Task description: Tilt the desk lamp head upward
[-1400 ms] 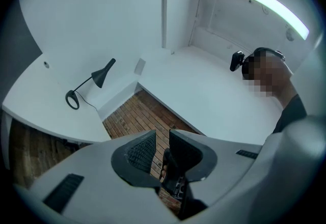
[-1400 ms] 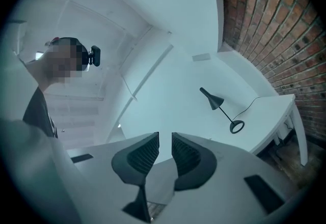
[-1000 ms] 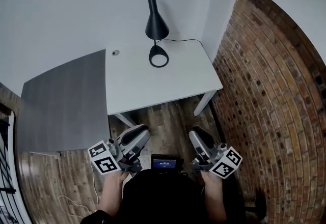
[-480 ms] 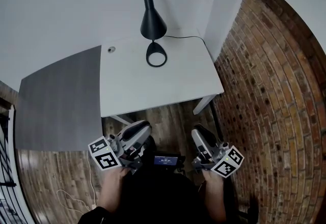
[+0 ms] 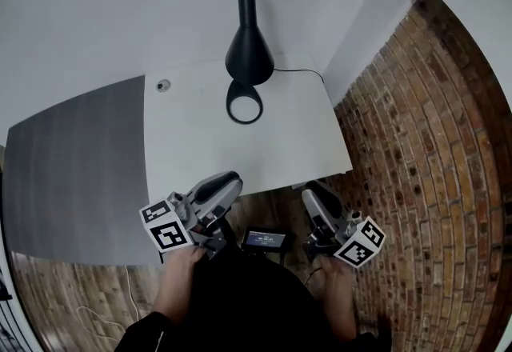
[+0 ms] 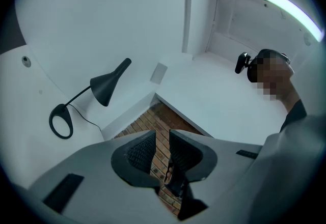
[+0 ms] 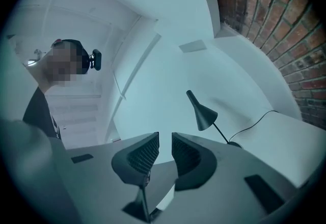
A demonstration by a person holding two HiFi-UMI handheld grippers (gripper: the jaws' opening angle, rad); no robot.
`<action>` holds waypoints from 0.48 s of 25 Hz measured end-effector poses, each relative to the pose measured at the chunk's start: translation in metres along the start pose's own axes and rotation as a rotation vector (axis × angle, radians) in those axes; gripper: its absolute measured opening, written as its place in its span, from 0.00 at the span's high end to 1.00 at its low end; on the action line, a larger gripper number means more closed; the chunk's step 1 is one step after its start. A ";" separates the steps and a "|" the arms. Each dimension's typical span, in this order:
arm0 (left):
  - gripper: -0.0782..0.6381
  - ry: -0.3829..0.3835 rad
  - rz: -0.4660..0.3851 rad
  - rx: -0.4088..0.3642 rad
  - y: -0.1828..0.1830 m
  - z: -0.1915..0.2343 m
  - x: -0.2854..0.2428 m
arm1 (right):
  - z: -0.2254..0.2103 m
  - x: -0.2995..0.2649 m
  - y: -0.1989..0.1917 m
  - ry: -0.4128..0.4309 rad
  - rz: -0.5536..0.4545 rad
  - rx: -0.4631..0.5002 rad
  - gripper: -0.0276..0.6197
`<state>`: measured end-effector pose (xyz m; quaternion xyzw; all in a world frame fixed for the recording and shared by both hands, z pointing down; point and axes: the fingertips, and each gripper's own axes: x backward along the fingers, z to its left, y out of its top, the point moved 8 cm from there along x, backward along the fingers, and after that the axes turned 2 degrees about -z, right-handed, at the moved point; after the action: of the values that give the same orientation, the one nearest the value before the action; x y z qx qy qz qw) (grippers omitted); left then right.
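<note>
dim, even indoor light. a ceiling strip light (image 6: pixel 291 5) glares in the left gripper view. fisheye bending, dark corners; the right gripper view looks bluish.

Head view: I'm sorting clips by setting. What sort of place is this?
Probably a home office or studio corner: a white desk bearing a black desk lamp, an exposed brick wall beside it, and a wooden floor.
</note>
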<state>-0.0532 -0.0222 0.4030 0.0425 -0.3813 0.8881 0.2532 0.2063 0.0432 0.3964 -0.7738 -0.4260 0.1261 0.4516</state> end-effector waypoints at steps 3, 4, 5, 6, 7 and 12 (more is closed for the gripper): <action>0.78 -0.006 -0.007 0.024 0.019 0.024 -0.002 | -0.008 -0.034 0.002 0.001 0.018 0.007 0.83; 0.78 -0.005 -0.010 0.033 0.025 0.032 -0.002 | -0.010 -0.044 0.002 0.000 0.025 0.006 0.83; 0.78 -0.003 -0.011 0.041 0.029 0.040 -0.002 | -0.013 -0.052 0.001 -0.003 0.033 0.005 0.83; 0.78 -0.001 -0.012 0.048 0.034 0.047 -0.003 | -0.015 -0.060 0.001 -0.006 0.040 0.004 0.83; 0.78 0.001 -0.012 0.054 0.038 0.054 -0.003 | -0.018 -0.067 0.000 -0.010 0.047 0.002 0.83; 0.78 0.027 -0.022 0.070 0.050 0.080 0.000 | -0.032 -0.094 -0.006 -0.013 0.084 -0.010 0.83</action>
<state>-0.0870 -0.1064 0.4267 0.0436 -0.3460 0.8985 0.2665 0.1647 -0.0472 0.4014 -0.7922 -0.3968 0.1477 0.4395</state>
